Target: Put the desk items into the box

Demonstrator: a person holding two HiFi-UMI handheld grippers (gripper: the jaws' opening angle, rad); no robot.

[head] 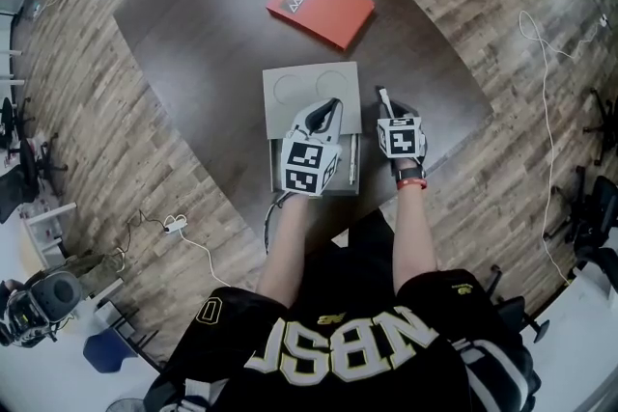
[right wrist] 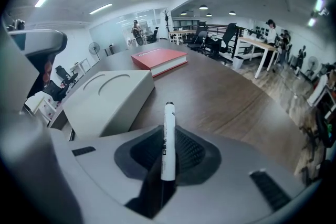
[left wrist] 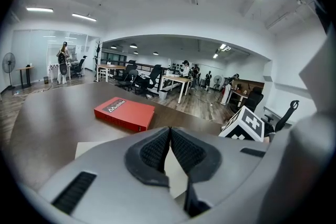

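Marker (right wrist: 168,118) clamped in right hand-held gripper (right wrist: 169,136), tip pointing forward, just right of box (head: 311,87). Left hand-held gripper (left wrist: 170,132) closed, empty, over box. Box pale grey, on dark tabletop (head: 193,43), near front edge. Red book (head: 321,7) farther back, apart from box.

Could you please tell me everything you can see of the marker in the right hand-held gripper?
The marker is a slim white pen with a dark end and dark print along its barrel, too small to read. It lies lengthwise between the ribbed jaws of the right hand-held gripper, which press on both sides, its dark end pointing away over the brown table, right of the beige box.
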